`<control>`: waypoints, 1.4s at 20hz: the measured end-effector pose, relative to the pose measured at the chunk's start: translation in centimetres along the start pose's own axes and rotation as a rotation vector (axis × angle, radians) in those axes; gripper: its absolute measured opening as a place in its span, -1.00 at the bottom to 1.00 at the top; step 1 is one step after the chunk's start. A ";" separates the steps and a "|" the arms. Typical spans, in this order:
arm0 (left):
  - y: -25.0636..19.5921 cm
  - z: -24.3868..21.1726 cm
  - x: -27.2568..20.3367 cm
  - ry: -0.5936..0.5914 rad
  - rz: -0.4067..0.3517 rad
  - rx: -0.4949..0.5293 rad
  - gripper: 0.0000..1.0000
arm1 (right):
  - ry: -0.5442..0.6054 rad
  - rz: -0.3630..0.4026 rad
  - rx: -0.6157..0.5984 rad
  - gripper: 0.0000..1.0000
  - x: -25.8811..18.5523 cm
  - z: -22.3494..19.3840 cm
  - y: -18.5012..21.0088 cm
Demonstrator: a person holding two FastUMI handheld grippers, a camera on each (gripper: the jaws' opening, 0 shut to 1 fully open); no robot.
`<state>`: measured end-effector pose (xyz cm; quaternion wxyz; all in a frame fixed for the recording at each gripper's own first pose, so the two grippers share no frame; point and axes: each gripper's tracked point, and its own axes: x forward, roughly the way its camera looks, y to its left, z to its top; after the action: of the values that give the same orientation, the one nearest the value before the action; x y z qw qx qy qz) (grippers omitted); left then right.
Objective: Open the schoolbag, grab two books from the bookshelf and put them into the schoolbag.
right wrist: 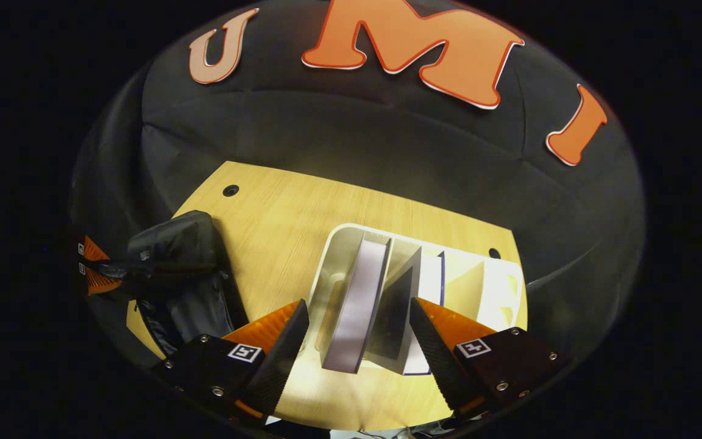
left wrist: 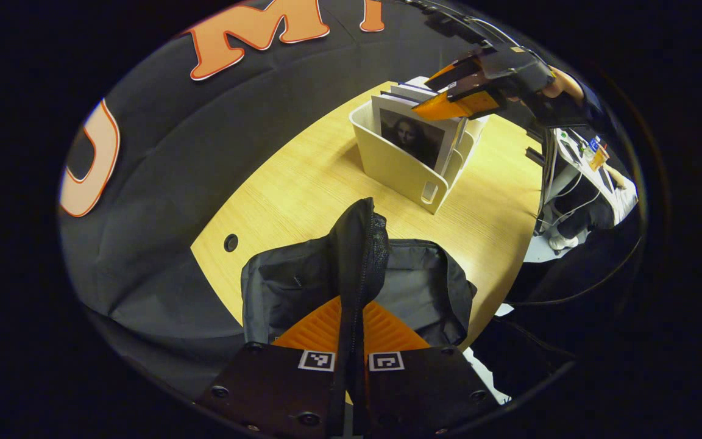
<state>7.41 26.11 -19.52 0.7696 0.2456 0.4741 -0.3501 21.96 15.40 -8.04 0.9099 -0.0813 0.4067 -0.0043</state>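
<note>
Right tongs (right wrist: 360,344) spread apart, poised straight above the upright books (right wrist: 363,305) in the white bookshelf (right wrist: 509,286) toward the bench's (right wrist: 278,213) far edge; spines run between the fingers. Left tongs (left wrist: 351,341) clamped on the schoolbag (left wrist: 357,256) flap at the near edge.

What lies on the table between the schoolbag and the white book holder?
Nothing: in the left gripper view, bare wooden table separates the schoolbag from the white book holder.
</note>
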 end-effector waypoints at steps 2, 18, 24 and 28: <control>0.3 -0.1 -0.4 0.010 -0.007 0.029 -0.87 | 0.054 -0.005 0.004 0.96 0.9 -0.1 -0.2; 0.4 -0.1 2.1 0.051 -0.040 0.048 -0.87 | 0.452 0.014 0.254 -0.24 5.6 -2.3 0.3; -0.1 -0.2 2.9 0.058 -0.052 0.035 -0.87 | 0.405 0.068 0.275 -0.26 1.7 -4.2 1.2; -0.8 -0.4 3.7 0.064 -0.058 0.042 -0.87 | 0.363 0.099 0.283 -0.26 -1.5 -6.5 1.4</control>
<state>7.69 24.72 -23.03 0.7382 0.2590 0.4979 -0.3743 16.11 15.96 -11.42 0.8234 0.0692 0.5623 -0.0313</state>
